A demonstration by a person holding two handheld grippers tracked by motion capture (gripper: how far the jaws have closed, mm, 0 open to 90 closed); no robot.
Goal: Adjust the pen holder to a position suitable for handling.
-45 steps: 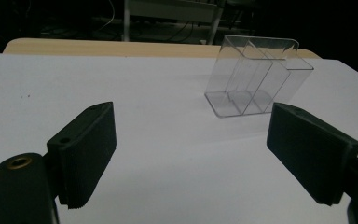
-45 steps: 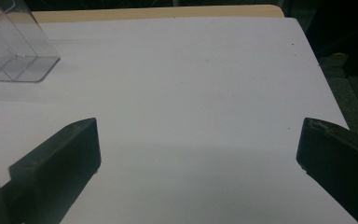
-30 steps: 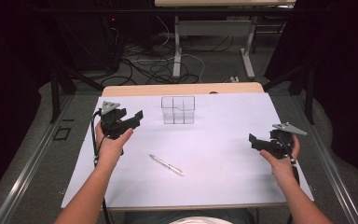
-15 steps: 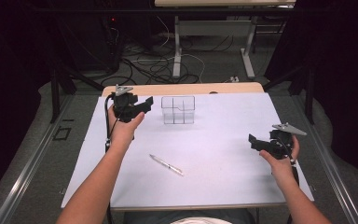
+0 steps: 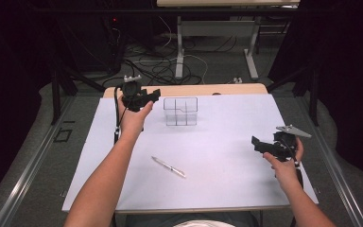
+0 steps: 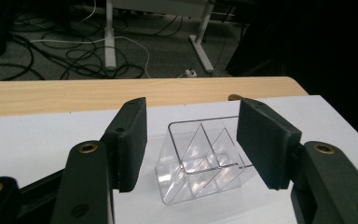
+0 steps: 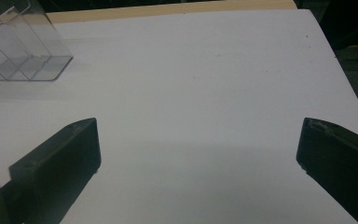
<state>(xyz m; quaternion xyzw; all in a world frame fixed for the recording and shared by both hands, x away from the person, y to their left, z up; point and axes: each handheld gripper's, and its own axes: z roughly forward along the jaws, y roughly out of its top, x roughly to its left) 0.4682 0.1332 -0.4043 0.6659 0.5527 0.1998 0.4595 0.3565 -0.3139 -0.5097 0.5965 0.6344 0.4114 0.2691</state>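
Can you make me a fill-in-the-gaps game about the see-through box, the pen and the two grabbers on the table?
1. The clear box stands on a sheet that is ____ in colour.
2. The pen lies flat, nearer to the person than the ____.
3. The left gripper points at the box, and nothing is ____ its jaws.
4. The right gripper has its jaws wide ____.

Missing words: white; box; between; open

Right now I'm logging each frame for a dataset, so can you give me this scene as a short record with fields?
surface: white table cover on a wooden table
container: clear plastic divided organizer, upright, looks empty
loose item: pen, lying flat nearer the person
left gripper: raised left of the organizer, aimed at it; fingers have just been closing, nothing between them
right gripper: open, holding nothing
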